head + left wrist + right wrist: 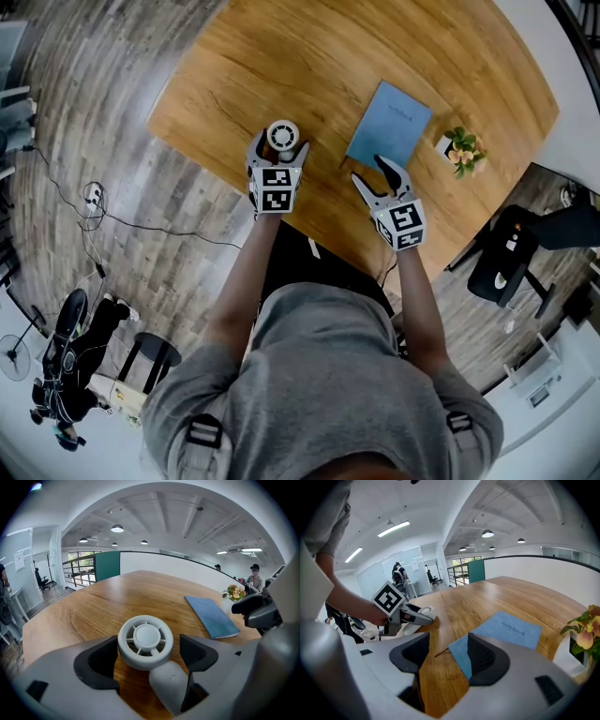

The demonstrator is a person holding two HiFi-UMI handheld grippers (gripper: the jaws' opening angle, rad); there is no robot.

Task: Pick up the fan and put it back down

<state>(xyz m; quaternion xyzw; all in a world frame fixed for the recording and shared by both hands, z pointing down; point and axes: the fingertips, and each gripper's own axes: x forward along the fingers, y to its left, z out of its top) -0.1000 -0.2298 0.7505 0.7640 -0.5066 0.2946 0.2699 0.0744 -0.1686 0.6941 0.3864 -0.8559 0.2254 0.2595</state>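
Observation:
A small white fan (282, 134) lies on the wooden table (281, 56), its round head (145, 641) pointing up between the jaws of my left gripper (279, 146). The left gripper (150, 657) is open, its dark pads on either side of the fan's head, with bare wood showing between the head and the right pad. My right gripper (372, 173) hovers open and empty over the table beside the near corner of a blue notebook (389, 125). The right gripper view shows the left gripper (405, 613) and the fan (423, 611) at left.
The blue notebook (508, 630) lies right of the fan. A small potted flower (462, 150) stands near the table's right edge. The table's near edge runs just below both grippers. A black chair (511, 253) stands on the floor at right, and cables (94, 202) lie at left.

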